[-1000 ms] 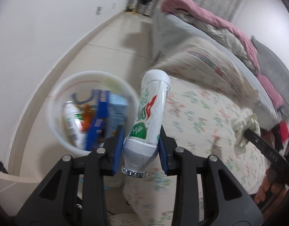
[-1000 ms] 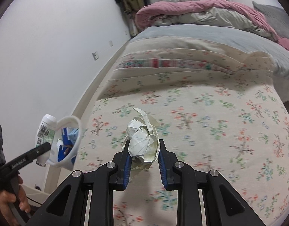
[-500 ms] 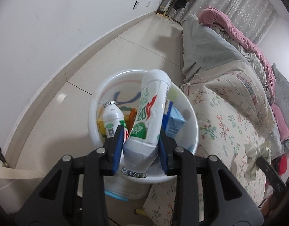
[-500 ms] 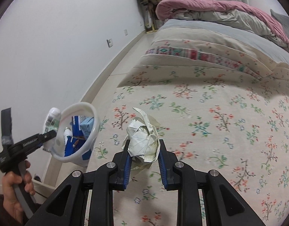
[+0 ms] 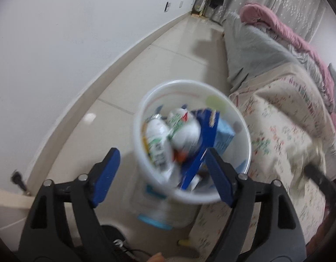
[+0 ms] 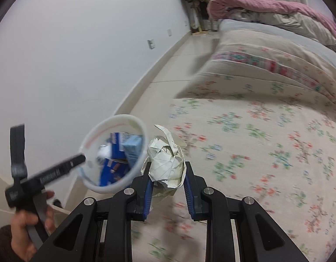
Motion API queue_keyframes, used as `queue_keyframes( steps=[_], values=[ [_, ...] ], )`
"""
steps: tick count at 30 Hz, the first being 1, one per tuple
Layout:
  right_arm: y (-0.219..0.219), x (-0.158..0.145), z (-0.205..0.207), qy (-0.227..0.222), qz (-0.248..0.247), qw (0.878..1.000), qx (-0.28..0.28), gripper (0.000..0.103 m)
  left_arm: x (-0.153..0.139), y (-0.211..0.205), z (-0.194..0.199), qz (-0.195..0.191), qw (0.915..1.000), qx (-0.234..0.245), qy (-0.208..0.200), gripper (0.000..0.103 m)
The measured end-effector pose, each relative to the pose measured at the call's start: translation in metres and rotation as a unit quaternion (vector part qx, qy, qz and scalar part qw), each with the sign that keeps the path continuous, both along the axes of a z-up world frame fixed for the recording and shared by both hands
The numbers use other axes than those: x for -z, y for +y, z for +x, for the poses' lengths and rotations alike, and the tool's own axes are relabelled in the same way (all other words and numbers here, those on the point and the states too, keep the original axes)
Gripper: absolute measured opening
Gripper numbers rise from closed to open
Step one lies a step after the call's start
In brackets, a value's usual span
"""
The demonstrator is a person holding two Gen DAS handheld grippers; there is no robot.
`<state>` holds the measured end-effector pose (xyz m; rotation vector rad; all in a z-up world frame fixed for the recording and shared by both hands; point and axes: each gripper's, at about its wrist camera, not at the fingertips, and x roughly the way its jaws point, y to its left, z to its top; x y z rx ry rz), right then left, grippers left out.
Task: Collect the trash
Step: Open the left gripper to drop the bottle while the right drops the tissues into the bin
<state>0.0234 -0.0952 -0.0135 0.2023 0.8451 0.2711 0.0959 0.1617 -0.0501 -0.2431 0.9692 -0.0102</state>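
Beside a floral-sheeted bed (image 6: 266, 148) stands a white bin (image 5: 189, 198) on the floor, bottles (image 5: 157, 139) inside. Left gripper (image 5: 162, 178) hangs wide above it; right gripper (image 6: 166, 187) clamps crumpled paper (image 6: 165, 163) over the bed.

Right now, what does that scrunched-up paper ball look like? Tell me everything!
The paper ball is off-white paper crumpled into a rough lump, full of folds and creases, with one loose flap sticking up at the top. The right gripper is shut on it, its blue pads pressing both sides. It is held up above the flowery bedspread, just right of the white bin.
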Motion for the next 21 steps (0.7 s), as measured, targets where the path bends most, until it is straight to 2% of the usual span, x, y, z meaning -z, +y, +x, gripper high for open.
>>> queue_keyframes(
  steps=[10, 17, 18, 19, 20, 21],
  values=[
    [0.066, 0.003, 0.029, 0.008, 0.035, 0.996, -0.078, 0.027, -0.007, 0.034, -0.022, 0.022, 0.9981, -0.049, 0.031, 0.095],
    [0.094, 0.015, 0.049, 0.015, 0.035, 0.995, -0.092, 0.031, -0.007, 0.043, -0.023, 0.016, 0.9974, -0.063, 0.031, 0.096],
    [0.096, 0.015, 0.051, 0.011, 0.031, 0.995, -0.089, 0.038, -0.006, 0.044, -0.022, 0.014, 0.9974, -0.064, 0.032, 0.096],
    [0.097, 0.016, 0.054, 0.010, 0.024, 0.996, -0.083, 0.059, -0.007, 0.044, -0.022, 0.013, 0.9973, -0.064, 0.032, 0.096],
    [0.096, 0.017, 0.055, 0.008, 0.018, 0.997, -0.073, 0.073, -0.006, 0.045, -0.022, 0.014, 0.9973, -0.064, 0.034, 0.096],
    [0.094, 0.016, 0.056, -0.001, 0.021, 0.997, -0.068, 0.073, -0.006, 0.045, -0.022, 0.015, 0.9972, -0.065, 0.034, 0.096]
  ],
)
